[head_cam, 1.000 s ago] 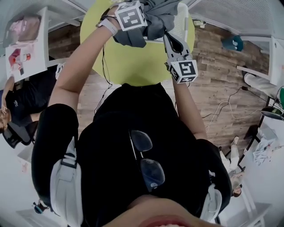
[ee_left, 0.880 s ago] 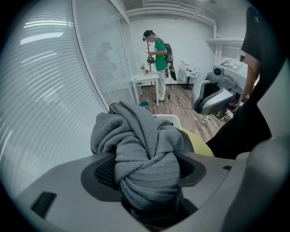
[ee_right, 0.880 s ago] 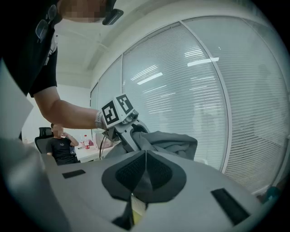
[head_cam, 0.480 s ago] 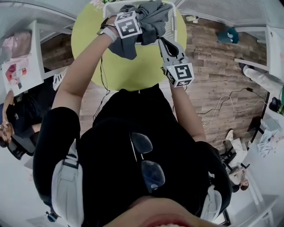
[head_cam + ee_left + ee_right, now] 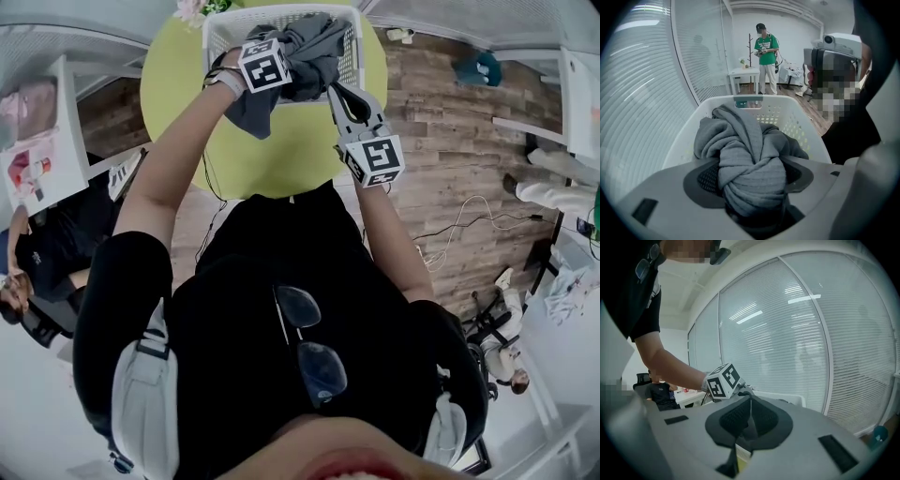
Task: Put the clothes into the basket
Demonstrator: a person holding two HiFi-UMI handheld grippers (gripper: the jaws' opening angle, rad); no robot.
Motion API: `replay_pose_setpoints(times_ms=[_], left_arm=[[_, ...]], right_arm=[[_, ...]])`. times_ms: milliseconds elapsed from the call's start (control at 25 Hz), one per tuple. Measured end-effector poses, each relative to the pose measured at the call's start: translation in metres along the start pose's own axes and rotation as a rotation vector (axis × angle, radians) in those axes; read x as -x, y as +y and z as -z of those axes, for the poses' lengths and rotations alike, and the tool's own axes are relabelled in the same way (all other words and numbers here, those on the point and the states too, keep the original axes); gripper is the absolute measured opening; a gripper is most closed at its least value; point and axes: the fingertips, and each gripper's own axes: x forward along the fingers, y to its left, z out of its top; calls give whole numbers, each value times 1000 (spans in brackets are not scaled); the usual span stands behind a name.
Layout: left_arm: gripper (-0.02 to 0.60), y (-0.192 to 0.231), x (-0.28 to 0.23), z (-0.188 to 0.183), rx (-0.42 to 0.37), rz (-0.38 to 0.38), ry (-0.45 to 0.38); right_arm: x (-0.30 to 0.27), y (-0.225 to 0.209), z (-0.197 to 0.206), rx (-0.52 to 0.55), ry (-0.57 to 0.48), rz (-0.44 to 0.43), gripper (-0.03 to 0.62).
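My left tongs (image 5: 751,176) hold the gray clothes (image 5: 740,136) tight, with the jaws wide around the bundle. The clothes hang just over the white basket (image 5: 806,117). My right tongs (image 5: 749,420) are closed with nothing in them, just beside the basket.

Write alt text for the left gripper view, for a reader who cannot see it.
The left gripper clamps a bunched grey garment over a white basket. Behind, a person in green stands by a white table; blinds fill the left side.
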Motion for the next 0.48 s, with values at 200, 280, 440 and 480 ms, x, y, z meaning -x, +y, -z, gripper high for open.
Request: replay_pose_setpoints(times_ms=[200, 280, 440, 480], left_arm=[[328, 1, -25, 11, 18, 33, 9], [328, 2, -33, 15, 22, 33, 14], [330, -2, -48, 24, 32, 54, 24], [331, -2, -51, 24, 30, 58, 28]], right_arm=[[-5, -7, 8, -7, 17, -3, 26], [-7, -10, 11, -8, 25, -4, 26], [-8, -13, 17, -21, 41, -8, 26], [-8, -14, 18, -22, 42, -7, 26]])
